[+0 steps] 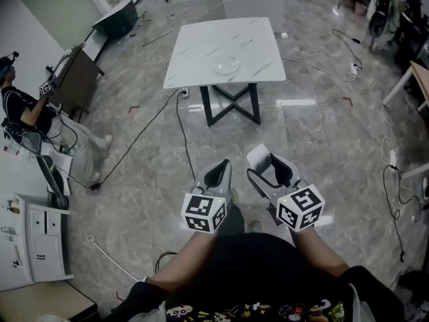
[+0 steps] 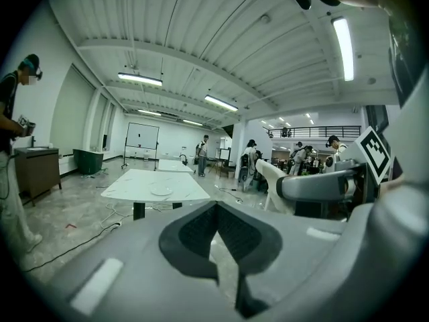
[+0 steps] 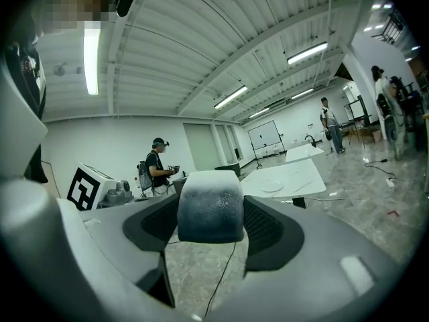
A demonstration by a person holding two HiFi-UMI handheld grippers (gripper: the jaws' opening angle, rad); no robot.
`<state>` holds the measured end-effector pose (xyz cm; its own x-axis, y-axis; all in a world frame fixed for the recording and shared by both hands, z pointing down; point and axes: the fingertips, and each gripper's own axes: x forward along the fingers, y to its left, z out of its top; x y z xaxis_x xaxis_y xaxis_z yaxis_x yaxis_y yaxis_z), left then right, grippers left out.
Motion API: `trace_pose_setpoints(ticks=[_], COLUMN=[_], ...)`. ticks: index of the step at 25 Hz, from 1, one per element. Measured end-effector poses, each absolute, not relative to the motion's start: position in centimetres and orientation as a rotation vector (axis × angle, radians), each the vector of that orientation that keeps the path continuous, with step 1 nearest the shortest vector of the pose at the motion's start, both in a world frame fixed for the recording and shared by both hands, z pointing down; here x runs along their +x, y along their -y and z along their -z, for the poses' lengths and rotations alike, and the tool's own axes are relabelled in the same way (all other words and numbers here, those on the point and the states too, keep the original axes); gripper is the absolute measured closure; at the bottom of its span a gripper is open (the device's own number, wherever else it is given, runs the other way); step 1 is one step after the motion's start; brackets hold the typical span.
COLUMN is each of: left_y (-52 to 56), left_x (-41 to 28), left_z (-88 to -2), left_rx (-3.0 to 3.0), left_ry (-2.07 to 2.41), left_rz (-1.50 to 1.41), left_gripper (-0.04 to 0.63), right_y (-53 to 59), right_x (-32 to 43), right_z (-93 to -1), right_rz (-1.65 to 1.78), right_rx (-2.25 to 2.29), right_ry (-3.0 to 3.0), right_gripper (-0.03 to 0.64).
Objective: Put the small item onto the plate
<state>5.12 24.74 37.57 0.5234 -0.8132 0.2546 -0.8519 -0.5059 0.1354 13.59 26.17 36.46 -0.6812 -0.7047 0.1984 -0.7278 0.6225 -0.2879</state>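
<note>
small item (image 3: pixel 210 206): pale, rounded block, clamped between the jaws of the right hand-held gripper (image 1: pixel 270 172), sticking up past the jaw tips. in the head view it shows white. it is held low in front of the person, over the floor (image 1: pixel 322 139), well apart from the plate.

plate (image 1: pixel 226 65): clear or pale, round, lying alone near the front edge of the white marbled surface (image 1: pixel 201 45), which stands on dark crossed legs.

left hand-held gripper (image 1: pixel 218 174): jaws together, nothing between them, just beside the right one. marker cube (image 1: pixel 204 212) on its near end.

outward: black cable (image 1: pixel 134 139) runs across the grey tiled floor from under the surface. another person (image 1: pixel 20 106) stands at the far left by a dark cabinet (image 1: pixel 74 79). more people in the far background of the left gripper view, too small to detail.
</note>
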Motion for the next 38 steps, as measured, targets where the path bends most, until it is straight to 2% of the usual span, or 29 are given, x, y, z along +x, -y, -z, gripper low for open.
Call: trace_pose_setpoints(ticks=[23, 38], left_y=[-8.6, -3.1], left_x=[-1.5, -3.2], left_z=[-38.5, -38.4], left_rx=[2.542, 2.580], left_ry=[1.293, 1.175], left_rz=[-0.198, -0.189], left_gripper=[0.595, 0.595], right_y=[-11.0, -6.1], right_x=[6.4, 3.9], right_z=[-37.2, -36.8], right_rz=[-0.564, -0.567], right_rx=[1.309, 1.396], right_ry=[2.695, 2.642], right_gripper=[0.290, 0.290])
